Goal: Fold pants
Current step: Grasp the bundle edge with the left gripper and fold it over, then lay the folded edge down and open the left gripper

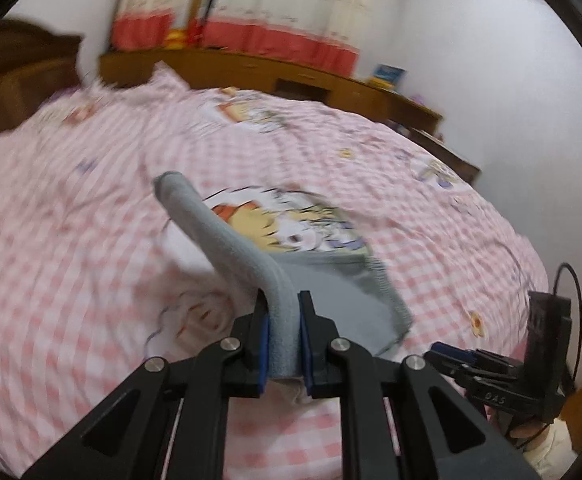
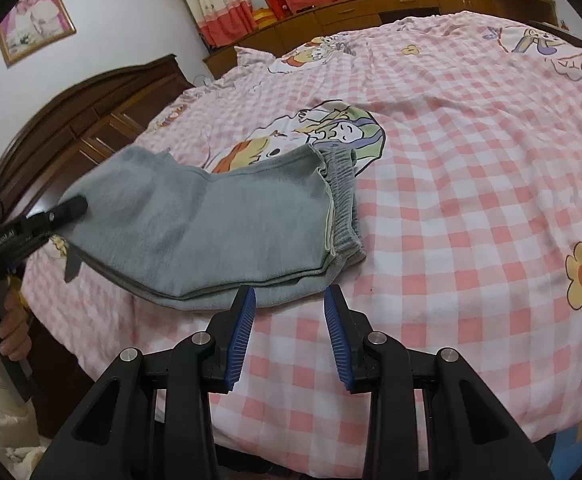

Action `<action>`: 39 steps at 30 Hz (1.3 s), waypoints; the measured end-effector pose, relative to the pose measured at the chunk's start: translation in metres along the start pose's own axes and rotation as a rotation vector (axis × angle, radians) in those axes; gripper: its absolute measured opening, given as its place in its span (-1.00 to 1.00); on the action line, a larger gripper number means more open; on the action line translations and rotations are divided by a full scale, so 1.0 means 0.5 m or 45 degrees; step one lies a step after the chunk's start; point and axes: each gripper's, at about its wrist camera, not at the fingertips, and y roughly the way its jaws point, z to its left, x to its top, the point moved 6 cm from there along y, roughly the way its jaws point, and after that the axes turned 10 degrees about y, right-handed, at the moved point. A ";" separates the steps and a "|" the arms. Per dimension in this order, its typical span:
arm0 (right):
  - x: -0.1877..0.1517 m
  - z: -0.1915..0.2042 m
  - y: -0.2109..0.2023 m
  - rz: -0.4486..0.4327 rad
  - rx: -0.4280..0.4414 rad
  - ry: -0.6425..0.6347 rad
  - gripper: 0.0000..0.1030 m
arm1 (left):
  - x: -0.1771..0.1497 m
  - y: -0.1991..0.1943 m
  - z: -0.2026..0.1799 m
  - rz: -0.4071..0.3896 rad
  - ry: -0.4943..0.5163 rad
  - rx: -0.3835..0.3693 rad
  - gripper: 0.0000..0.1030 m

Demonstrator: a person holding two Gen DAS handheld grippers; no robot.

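Grey pants (image 2: 219,224) lie on a pink checked bed cover (image 2: 471,184), partly folded, with the elastic waistband (image 2: 343,200) toward the right. My left gripper (image 1: 283,300) is shut on a raised fold of the grey pants (image 1: 227,236), which stands up off the bed between the blue pads. In the right wrist view that left gripper (image 2: 73,206) holds the left end of the pants lifted. My right gripper (image 2: 289,294) is open just in front of the near edge of the pants, nothing between its fingers.
A dark wooden headboard (image 2: 75,120) stands at the left of the bed. Low wooden cabinets (image 2: 371,8) and red-and-cream curtains (image 2: 227,4) line the far wall. A person's hand (image 2: 9,328) grips the left tool's handle. The right tool (image 1: 531,356) shows at the lower right.
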 end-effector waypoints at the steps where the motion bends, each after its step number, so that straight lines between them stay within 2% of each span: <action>1: 0.002 -0.002 -0.004 -0.007 0.004 0.002 -0.29 | 0.011 0.006 -0.022 0.003 0.041 -0.011 -0.75; 7: 0.015 -0.031 -0.030 -0.060 0.038 0.066 -0.29 | 0.041 0.068 -0.133 0.085 0.216 -0.069 -0.75; 13: 0.024 -0.072 -0.043 -0.082 0.039 0.142 -0.29 | 0.030 0.171 -0.227 0.213 0.313 -0.134 -0.75; 20: 0.031 -0.104 -0.052 -0.099 0.043 0.186 -0.29 | -0.028 0.268 -0.273 0.350 0.320 -0.162 -0.75; 23: 0.032 -0.115 -0.048 -0.091 0.042 0.209 -0.29 | -0.051 0.291 -0.279 0.402 0.310 -0.180 -0.68; 25: 0.032 -0.116 -0.044 -0.080 0.040 0.209 -0.29 | -0.061 0.292 -0.279 0.412 0.296 -0.203 -0.56; 27: 0.034 -0.113 -0.041 -0.074 0.038 0.197 -0.29 | -0.067 0.288 -0.284 0.407 0.293 -0.222 -0.30; 29: 0.039 -0.108 -0.038 -0.067 0.037 0.183 -0.29 | -0.076 0.278 -0.292 0.407 0.308 -0.249 -0.13; 32: 0.053 -0.091 -0.032 -0.053 0.045 0.144 -0.29 | -0.083 0.256 -0.294 0.397 0.314 -0.256 -0.12; 35: 0.066 -0.070 -0.022 -0.025 0.057 0.103 -0.29 | -0.081 0.227 -0.273 0.364 0.259 -0.261 -0.12; 39: 0.081 -0.038 0.006 0.039 0.078 0.085 -0.29 | -0.077 0.196 -0.222 0.322 0.214 -0.164 -0.11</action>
